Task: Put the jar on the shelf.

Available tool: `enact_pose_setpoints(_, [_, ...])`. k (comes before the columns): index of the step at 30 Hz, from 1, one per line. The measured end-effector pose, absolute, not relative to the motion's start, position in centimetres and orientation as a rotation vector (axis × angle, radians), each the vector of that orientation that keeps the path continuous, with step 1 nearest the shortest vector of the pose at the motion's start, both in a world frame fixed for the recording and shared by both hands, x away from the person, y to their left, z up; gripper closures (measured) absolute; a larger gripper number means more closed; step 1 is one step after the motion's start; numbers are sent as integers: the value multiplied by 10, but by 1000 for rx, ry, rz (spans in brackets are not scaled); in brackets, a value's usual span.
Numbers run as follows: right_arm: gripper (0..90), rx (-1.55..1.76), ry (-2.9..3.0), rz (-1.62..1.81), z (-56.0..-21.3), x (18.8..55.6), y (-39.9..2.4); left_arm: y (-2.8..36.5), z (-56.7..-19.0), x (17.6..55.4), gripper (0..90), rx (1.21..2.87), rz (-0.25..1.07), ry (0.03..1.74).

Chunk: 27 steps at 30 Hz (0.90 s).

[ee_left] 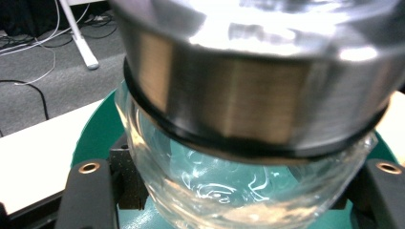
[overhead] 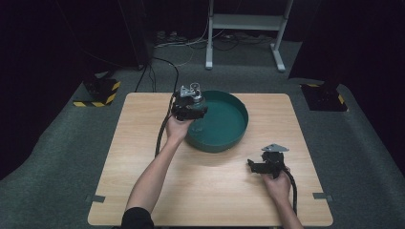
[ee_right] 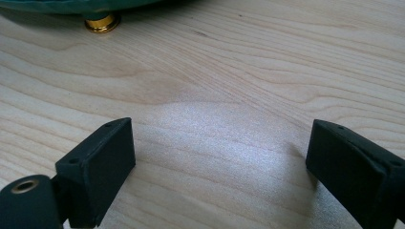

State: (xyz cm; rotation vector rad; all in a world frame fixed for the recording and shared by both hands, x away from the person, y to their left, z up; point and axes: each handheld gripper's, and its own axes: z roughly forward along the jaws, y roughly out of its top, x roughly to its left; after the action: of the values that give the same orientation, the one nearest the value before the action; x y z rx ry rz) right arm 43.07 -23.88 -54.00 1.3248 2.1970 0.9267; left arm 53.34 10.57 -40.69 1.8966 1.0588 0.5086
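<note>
Nearest, the right claw rests low over the pale wood-grain counter, jaws spread wide with nothing between them. Farther off, the left claw grips a clear glass jar with a brushed metal lid, just over the round green tray.

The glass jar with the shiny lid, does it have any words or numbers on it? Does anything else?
None: no words or numbers can be read.
Glass jar and its metal lid, held by the left tool: plain.
Green tray and table: bare.
</note>
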Motion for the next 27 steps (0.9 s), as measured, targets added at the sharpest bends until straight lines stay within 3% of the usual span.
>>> enact_pose_setpoints(27, [95,1324,2198,926,-540,431,-239,99,-432,536,309,1940,544,1078])
